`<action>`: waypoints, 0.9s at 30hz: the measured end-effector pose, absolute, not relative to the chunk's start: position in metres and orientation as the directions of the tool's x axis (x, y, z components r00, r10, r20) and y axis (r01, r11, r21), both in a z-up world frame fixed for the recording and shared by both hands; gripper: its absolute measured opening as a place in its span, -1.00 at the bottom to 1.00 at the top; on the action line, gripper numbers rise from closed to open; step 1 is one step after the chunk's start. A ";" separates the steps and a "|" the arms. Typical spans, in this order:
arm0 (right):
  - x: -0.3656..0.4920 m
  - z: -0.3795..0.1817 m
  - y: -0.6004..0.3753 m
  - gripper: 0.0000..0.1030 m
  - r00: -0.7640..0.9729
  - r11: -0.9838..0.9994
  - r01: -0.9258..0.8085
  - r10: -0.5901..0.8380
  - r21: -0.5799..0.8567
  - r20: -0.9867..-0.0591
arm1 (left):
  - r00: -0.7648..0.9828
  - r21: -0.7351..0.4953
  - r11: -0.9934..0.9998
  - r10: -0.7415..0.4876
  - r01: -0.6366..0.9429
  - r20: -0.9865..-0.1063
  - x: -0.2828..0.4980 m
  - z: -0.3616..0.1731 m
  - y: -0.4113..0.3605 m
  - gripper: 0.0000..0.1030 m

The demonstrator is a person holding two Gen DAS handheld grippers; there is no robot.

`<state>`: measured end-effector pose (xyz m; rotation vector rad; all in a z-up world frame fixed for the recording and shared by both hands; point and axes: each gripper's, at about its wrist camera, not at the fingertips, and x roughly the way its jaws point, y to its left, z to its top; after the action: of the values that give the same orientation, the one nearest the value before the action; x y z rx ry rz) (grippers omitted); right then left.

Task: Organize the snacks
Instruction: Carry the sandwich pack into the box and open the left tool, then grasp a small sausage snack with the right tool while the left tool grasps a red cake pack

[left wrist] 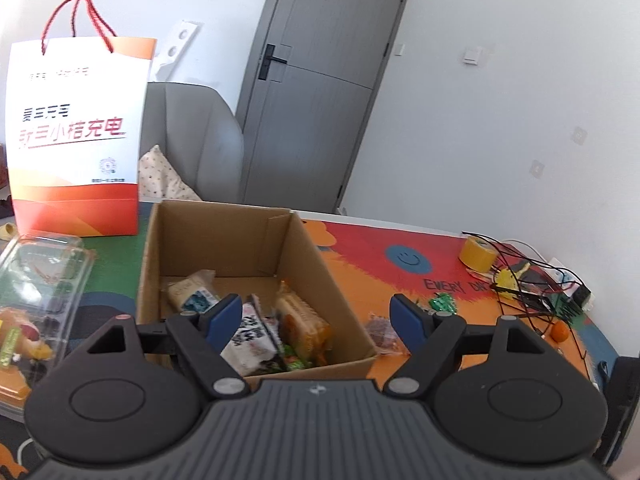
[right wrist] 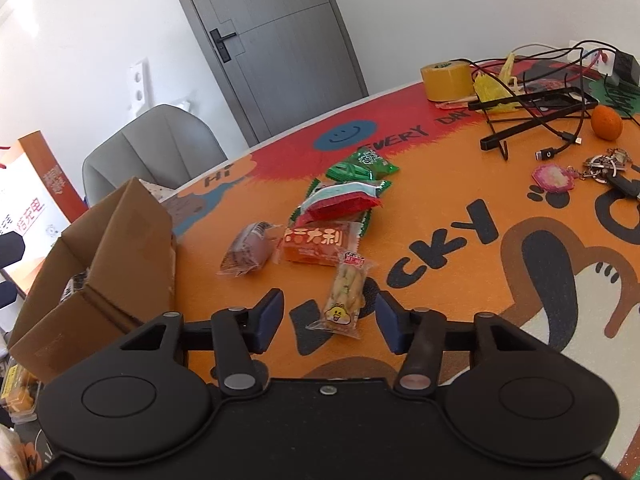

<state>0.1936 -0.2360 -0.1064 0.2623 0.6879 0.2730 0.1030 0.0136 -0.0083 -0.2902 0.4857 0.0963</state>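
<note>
An open cardboard box (left wrist: 304,256) holds several snack packets (left wrist: 256,332). My left gripper (left wrist: 316,320) is open and empty, hovering over the box's near right corner. The box also shows in the right wrist view (right wrist: 132,236) at the left. My right gripper (right wrist: 328,320) is open and empty, just above a clear packet of biscuit sticks (right wrist: 344,296) on the table. Beyond lie an orange packet (right wrist: 316,244), a brown packet (right wrist: 248,250), a red packet (right wrist: 340,200) and a green packet (right wrist: 362,164).
A white and orange paper bag (left wrist: 76,140) stands behind a clear plastic clamshell (left wrist: 36,292) left of the box. Yellow tape roll (right wrist: 446,80), black cables (right wrist: 532,108), a small orange (right wrist: 606,122) and keys (right wrist: 608,168) lie at the table's far right. A grey chair (right wrist: 156,140) stands behind.
</note>
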 end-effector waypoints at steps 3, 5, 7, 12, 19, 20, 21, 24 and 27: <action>0.199 -0.110 -0.234 -0.13 0.734 0.934 -0.158 0.327 0.319 -0.595 | 0.880 -0.251 0.958 0.002 -0.138 -0.474 0.109 -0.008 0.004 0.55; 0.203 -0.112 -0.233 -0.27 0.727 0.937 -0.159 0.325 0.312 -0.605 | 0.880 -0.247 0.962 -0.013 -0.119 -0.475 0.114 -0.008 -0.003 0.55; 0.206 -0.116 -0.233 -0.46 0.715 0.937 -0.156 0.326 0.312 -0.619 | 0.880 -0.240 0.965 -0.026 -0.101 -0.474 0.118 -0.007 -0.011 0.55; 0.209 -0.118 -0.244 -0.57 0.722 0.933 -0.161 0.333 0.321 -0.606 | 0.875 -0.232 0.971 -0.064 -0.056 -0.480 0.132 -0.007 -0.033 0.55; 0.208 -0.116 -0.279 -0.57 0.750 0.927 -0.112 0.315 0.358 -0.581 | 0.858 -0.217 0.976 -0.119 0.009 -0.500 0.152 -0.014 -0.071 0.55; 0.208 -0.116 -0.283 -0.57 0.753 0.927 -0.102 0.309 0.361 -0.581 | 0.853 -0.215 0.977 -0.125 0.015 -0.507 0.155 -0.016 -0.076 0.55; 0.207 -0.116 -0.289 -0.57 0.757 0.927 -0.091 0.301 0.363 -0.580 | 0.848 -0.213 0.977 -0.133 0.025 -0.512 0.158 -0.019 -0.082 0.55; 0.206 -0.117 -0.304 -0.57 0.767 0.925 -0.069 0.288 0.373 -0.574 | 0.837 -0.199 0.979 -0.143 0.042 -0.527 0.165 -0.026 -0.096 0.55; 0.204 -0.117 -0.316 -0.57 0.774 0.925 -0.053 0.276 0.376 -0.570 | 0.824 -0.196 0.980 -0.145 0.042 -0.548 0.174 -0.035 -0.106 0.55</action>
<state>0.2043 -0.3164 -0.1173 0.3524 0.6645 0.1820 0.1737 -0.1063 -0.0353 -0.1786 0.5955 -0.1002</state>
